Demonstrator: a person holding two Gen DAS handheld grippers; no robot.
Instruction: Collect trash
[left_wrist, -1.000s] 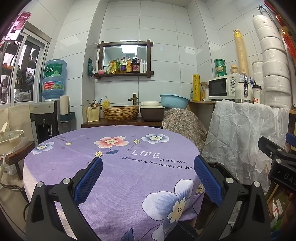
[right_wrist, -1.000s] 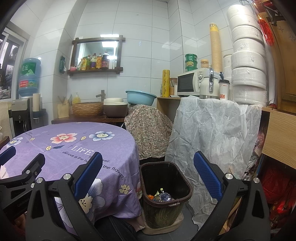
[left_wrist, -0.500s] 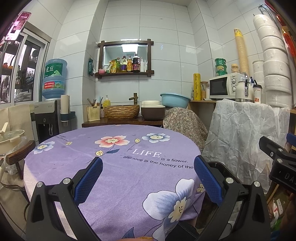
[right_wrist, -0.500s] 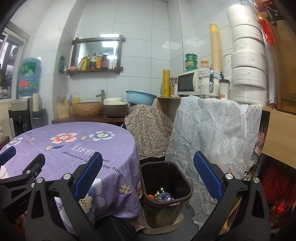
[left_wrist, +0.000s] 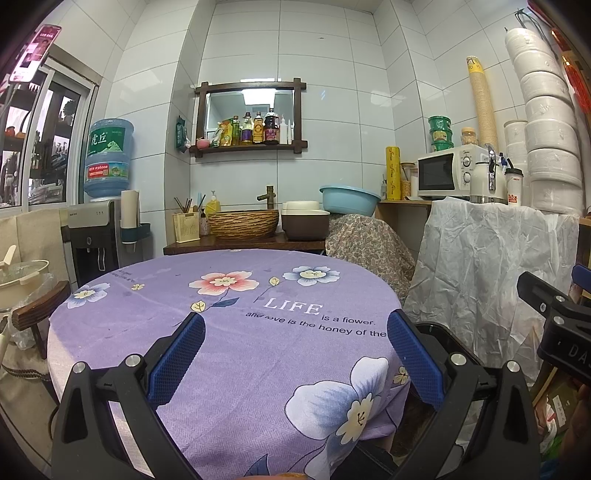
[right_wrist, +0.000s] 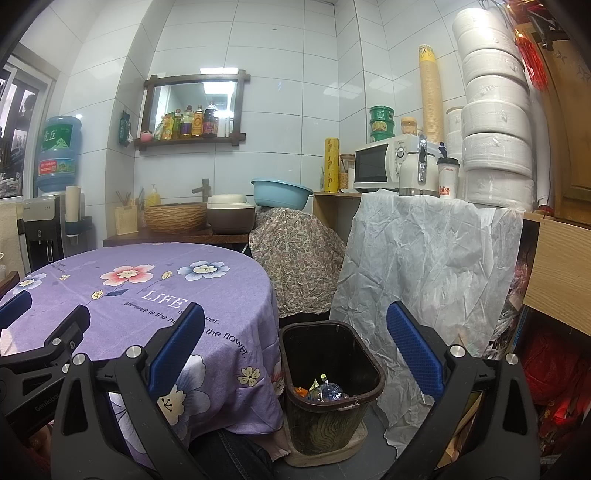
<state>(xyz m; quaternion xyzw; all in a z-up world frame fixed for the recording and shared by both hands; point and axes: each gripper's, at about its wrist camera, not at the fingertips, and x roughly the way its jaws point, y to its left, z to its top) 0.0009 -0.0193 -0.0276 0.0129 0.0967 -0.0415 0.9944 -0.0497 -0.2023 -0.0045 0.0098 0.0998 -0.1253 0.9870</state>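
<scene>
A dark brown trash bin (right_wrist: 330, 384) stands on the floor right of the round table and holds a crushed plastic bottle and wrappers (right_wrist: 321, 391). My right gripper (right_wrist: 294, 352) is open and empty, held above and in front of the bin. My left gripper (left_wrist: 295, 354) is open and empty over the near part of the round table with the purple flowered cloth (left_wrist: 229, 306). I see no trash on the cloth. The bin's rim (left_wrist: 439, 334) shows behind the left gripper's right finger.
A white-draped cabinet (right_wrist: 432, 266) with a microwave and stacked white containers stands right of the bin. A flower-cloth-covered shape (right_wrist: 295, 254) sits behind it. A counter with a basket sink (left_wrist: 243, 223) lies past the table. A water dispenser (left_wrist: 99, 229) and a wooden chair (left_wrist: 37, 306) are at left.
</scene>
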